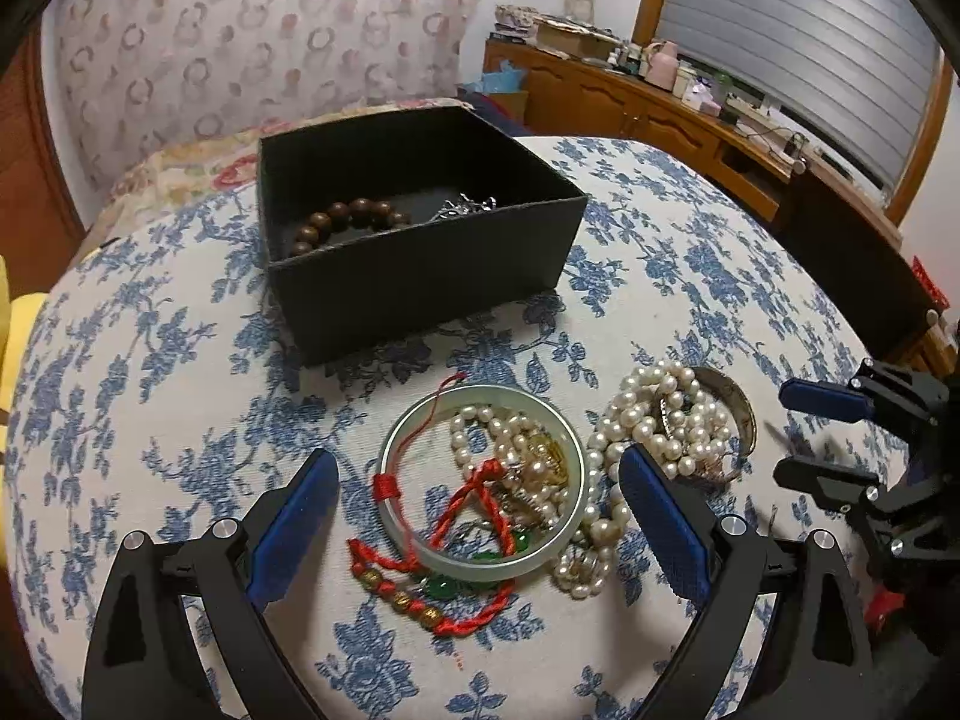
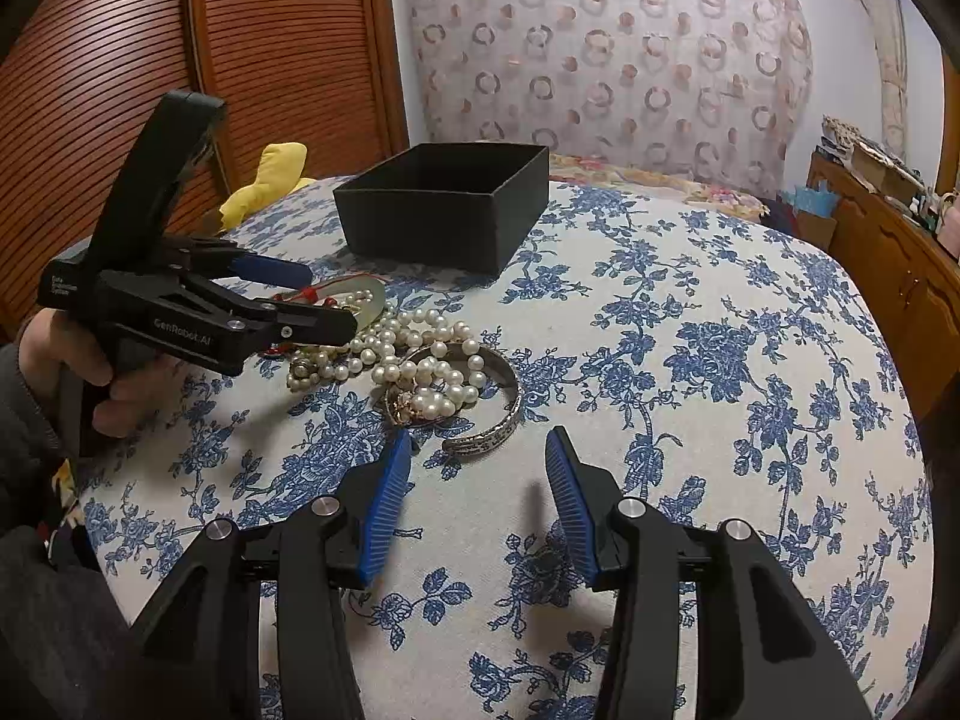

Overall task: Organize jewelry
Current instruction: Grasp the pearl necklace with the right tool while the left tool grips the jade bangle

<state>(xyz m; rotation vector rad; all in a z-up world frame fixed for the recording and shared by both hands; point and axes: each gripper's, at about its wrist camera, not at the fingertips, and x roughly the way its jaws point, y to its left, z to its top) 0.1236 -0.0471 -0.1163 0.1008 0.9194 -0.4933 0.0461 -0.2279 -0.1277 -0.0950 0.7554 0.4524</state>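
The jewelry lies in a loose heap on a bed (image 2: 690,324) covered in blue-flowered cloth, in front of a black box (image 1: 420,276) that already holds a bead bracelet (image 1: 345,219) and something silvery (image 1: 465,204), so the box looks to be the place where the pieces are being gathered. The left gripper (image 1: 477,516) hovers low over the heap with its jaws released and spread wide to either side of a pale bangle (image 1: 483,483), a stance that suits closing on the ring next, though nothing is grasped yet. The right gripper (image 2: 477,504) also has its jaws parted and empty, held just short of a silver cuff (image 2: 486,414) at the heap's near edge. What stands in the way is the tangle itself: a red cord (image 1: 474,501) with gold beads runs through and under the bangle, and pearls (image 1: 654,420) spill inside the ring and pile over the cuff, so lifting either piece would likely drag others along. The two grippers work close together over the same small heap and could crowd each other. A yellow thing (image 2: 270,180) lies at the bed's far left edge, and a cluttered wooden cabinet (image 1: 660,102) stands beyond, both well apart from the work.
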